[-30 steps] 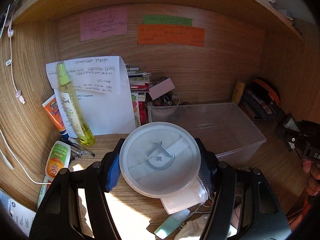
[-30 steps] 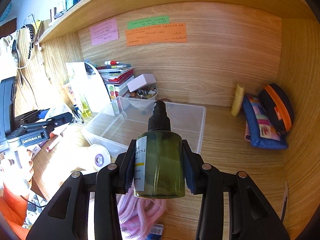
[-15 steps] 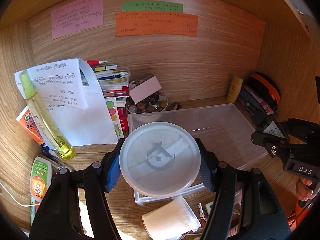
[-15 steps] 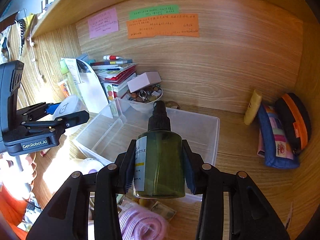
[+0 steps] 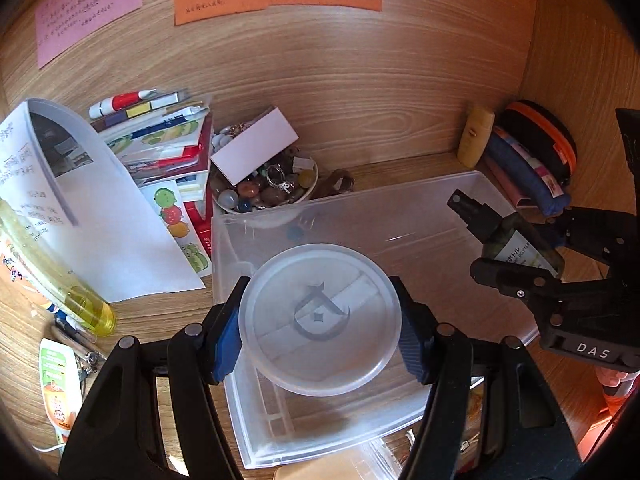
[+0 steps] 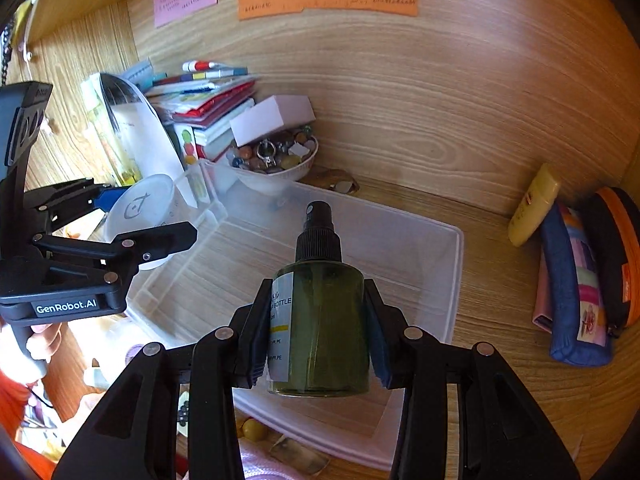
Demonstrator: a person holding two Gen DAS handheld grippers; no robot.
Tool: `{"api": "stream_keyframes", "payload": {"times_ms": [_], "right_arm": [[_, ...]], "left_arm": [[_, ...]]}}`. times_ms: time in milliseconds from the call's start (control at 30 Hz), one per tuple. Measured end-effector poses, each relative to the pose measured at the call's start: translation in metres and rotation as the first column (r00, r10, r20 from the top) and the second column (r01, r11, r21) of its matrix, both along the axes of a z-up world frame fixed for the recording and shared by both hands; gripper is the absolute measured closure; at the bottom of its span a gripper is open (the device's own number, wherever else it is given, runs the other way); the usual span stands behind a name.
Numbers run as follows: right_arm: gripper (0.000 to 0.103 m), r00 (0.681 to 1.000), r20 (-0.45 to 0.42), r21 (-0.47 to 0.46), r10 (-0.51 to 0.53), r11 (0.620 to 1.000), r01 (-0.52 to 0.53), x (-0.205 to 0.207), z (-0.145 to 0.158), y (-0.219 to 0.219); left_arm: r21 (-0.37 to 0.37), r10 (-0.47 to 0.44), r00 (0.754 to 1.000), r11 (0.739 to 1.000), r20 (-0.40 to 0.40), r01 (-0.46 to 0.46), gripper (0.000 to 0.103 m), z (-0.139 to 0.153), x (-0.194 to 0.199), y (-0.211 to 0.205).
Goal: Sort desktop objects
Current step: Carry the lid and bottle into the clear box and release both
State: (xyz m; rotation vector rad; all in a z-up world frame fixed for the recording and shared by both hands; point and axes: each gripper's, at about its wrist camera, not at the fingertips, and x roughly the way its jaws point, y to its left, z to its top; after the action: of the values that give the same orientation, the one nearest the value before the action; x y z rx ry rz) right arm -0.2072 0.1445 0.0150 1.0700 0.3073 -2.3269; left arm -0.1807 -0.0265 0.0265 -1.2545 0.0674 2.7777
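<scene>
Pinching a round white lidded tub between the left gripper pads, over the clear plastic bin. Clamping a green spray bottle in the right gripper, above the same bin. Showing only in the right wrist view: the tub's tapering side.

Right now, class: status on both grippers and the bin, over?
Left gripper shut on white round container. Right gripper shut on green spray bottle. Both above clear plastic bin, bin empty. Nothing in the way.
</scene>
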Motion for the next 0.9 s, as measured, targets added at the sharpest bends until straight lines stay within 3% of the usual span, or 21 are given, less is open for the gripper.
{"api": "stream_keyframes", "payload": {"times_ms": [533, 900], "right_arm": [[0.065, 0.998, 0.058, 0.180, 0.032, 0.983, -0.042, -0.019, -0.029, -0.027], [0.065, 0.997, 0.070, 0.241, 0.034, 0.969, -0.050, -0.025, -0.037, -0.029]], "left_arm": [[-0.048, -0.066, 0.985, 0.996, 0.158, 0.074, 0.038, -0.034, -0.030, 0.017], [-0.119, -0.061, 0.985, 0.990, 0.161, 0.081, 0.038, -0.040, -0.033, 0.026]]}}
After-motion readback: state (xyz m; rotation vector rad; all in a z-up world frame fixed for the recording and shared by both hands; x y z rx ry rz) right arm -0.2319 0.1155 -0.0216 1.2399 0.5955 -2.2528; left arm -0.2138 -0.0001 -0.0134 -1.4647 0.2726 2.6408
